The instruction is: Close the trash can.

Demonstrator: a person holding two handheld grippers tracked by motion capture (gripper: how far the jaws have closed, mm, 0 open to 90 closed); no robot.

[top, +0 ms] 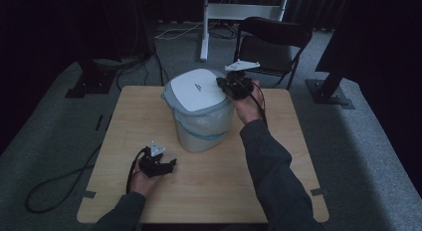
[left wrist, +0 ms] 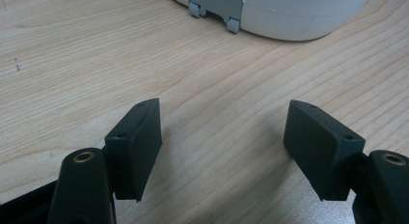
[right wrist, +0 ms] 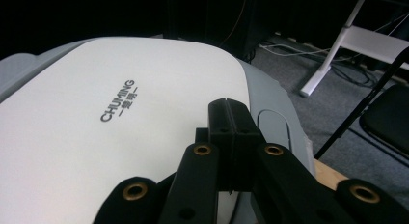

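Jaws pressed together and empty, right gripper (right wrist: 230,119) hovers over the white-lidded grey plastic bin (top: 199,109) mid-table, likely to press its lid; left gripper (left wrist: 224,147) rests wide open nearby.

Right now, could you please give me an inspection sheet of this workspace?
Surface: wooden table, light, bare wood in front of the bin.
Job's things: lidded waste bin, upright at mid-table; white lid down, marked CHUMING; liner edge showing under the lid rim.
Clutter: nothing seen.
Grippers: right tool shut with nothing between its pads, over the lid's edge near the grey tab; left tool open, low over the table, bin base ahead.
Cables: left tool's cable loops off the table onto the floor; more by the white stand.
Surroundings: black folding chair, white stand, grey carpet, dark curtains.
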